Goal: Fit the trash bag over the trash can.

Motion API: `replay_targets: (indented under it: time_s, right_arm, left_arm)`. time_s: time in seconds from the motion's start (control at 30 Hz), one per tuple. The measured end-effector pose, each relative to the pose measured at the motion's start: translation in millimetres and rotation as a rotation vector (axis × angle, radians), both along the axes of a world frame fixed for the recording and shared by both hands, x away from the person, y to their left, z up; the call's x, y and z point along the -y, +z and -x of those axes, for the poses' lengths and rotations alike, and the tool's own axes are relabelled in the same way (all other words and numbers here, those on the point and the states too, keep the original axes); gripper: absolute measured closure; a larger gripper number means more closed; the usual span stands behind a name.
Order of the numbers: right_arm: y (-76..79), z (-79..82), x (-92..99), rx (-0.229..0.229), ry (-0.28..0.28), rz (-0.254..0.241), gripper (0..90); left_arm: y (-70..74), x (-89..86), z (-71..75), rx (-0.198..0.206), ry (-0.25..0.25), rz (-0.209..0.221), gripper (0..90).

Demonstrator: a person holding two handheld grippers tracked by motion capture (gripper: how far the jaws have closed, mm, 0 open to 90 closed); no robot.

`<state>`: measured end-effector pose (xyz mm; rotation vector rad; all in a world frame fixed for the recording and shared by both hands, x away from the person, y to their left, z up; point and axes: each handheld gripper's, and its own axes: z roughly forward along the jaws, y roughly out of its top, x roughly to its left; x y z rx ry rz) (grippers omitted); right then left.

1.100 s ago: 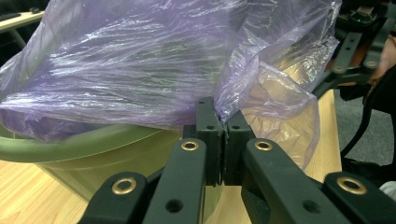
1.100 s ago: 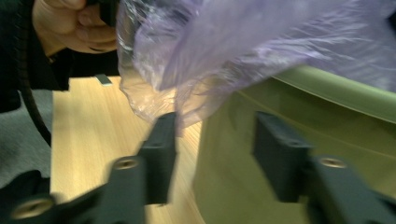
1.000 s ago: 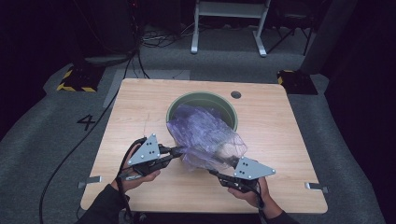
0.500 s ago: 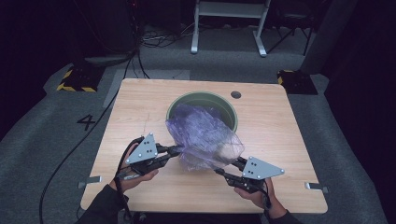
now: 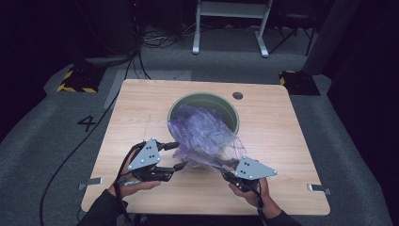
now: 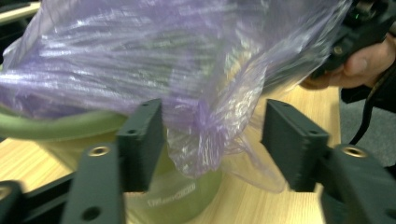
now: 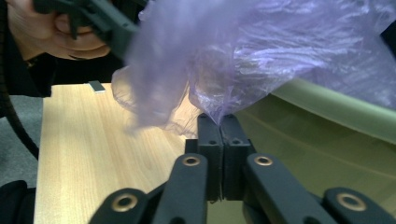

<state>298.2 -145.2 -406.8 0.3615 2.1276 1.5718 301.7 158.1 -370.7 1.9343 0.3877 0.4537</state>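
A crinkled, see-through purple plastic bag point(image 5: 207, 136) sits in a round green bin point(image 5: 202, 97) and spills over its near rim toward me. My left gripper point(image 5: 179, 155) is at the bag's left lower edge. Its jaws have just been opening and stand apart, with a loose fold of the bag point(image 6: 205, 140) hanging between them and the pads not pressing on it point(image 6: 215, 140). My right gripper point(image 5: 225, 173) is at the bag's right lower corner, shut on a thin pinch of the bag point(image 7: 219, 123). The bin's wall point(image 7: 327, 140) lies just behind it.
The bin stands mid-table on a light wooden table point(image 5: 141, 108) with a round cable hole point(image 5: 237, 95) behind it. Small metal brackets point(image 5: 91, 181) point(image 5: 317, 188) stick out at the near edge. Grey carpet, cables and a white frame point(image 5: 230, 23) lie beyond.
The left gripper's jaws, shut at the bag's edge before, now stand spread. The right gripper's jaws have closed onto the bag's corner. Both hands have stayed about where they were.
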Motion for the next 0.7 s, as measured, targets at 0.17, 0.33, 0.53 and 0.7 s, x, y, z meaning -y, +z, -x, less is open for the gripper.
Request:
replay_targets:
  time_s: [0.17,0.33,0.53,0.7]
  right_arm:
    - [2.1,-0.1,0.4,-0.007,-0.006,0.004,90.0]
    - [6.9,1.2,1.0,-0.004,-0.025,-0.004,90.0]
    - [9.5,4.8,-4.2,0.01,-0.034,0.018,90.0]
    - [10.3,5.3,-5.0,0.02,-0.043,0.03,90.0]
  left_arm:
    - [-0.2,-4.1,8.6,0.014,0.0,0.025,16.8]
    - [3.1,5.5,27.1,0.087,-0.019,-0.003,16.7]
    - [1.1,35.2,34.2,0.148,0.035,-0.1,28.1]
    - [4.4,35.3,26.5,0.161,0.054,-0.087,68.9]
